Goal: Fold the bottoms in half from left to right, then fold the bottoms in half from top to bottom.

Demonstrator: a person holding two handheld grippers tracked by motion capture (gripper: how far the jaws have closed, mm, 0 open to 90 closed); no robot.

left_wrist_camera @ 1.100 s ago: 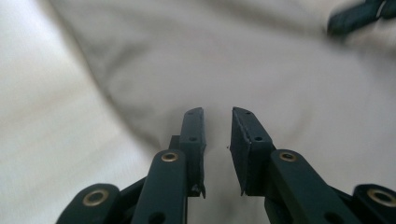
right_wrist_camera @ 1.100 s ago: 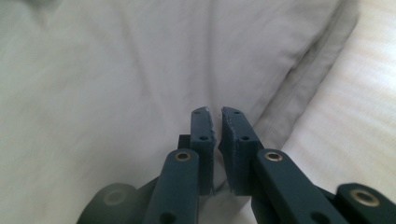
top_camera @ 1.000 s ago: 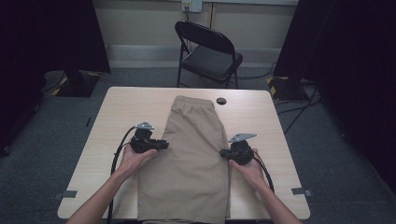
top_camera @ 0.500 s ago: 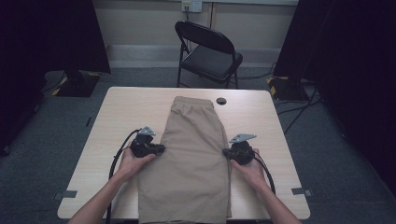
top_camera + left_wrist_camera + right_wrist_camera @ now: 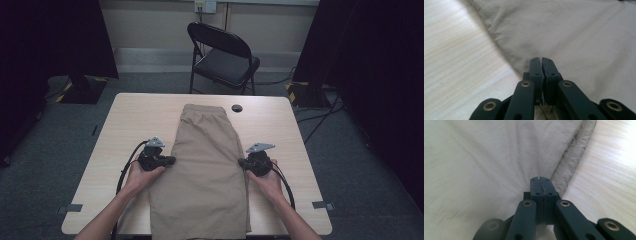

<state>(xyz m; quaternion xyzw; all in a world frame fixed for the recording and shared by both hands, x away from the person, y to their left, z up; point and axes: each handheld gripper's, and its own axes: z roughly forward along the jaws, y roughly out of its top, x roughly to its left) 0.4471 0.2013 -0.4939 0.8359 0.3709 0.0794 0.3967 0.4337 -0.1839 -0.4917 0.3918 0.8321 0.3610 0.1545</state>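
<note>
- The left hand-held gripper (image 5: 159,161), which a second earlier had reached further over the cloth, had drawn back to the left edge of the khaki cotton shorts (image 5: 205,165); the right hand-held gripper (image 5: 251,163) had kept to the opposite edge throughout.
- In the left gripper view, that hand-held gripper (image 5: 542,60) had its jaws pressed together, tips resting on the fabric (image 5: 574,37) just inside the hem; whether any cloth was pinched between them could not be told.
- In the right gripper view, the right hand-held gripper (image 5: 541,180) likewise had its jaws together, beside the stitched, folded edge of the shorts (image 5: 499,152).
- This probably meant that both sides were being secured at mid-length, ready for a fold or a lift.
- The shorts lay flat and lengthwise between the two hand-held grippers on the pale wooden table (image 5: 130,115), gathered waistband at the far end, lightly creased, the near end reaching the table's front edge.
</note>
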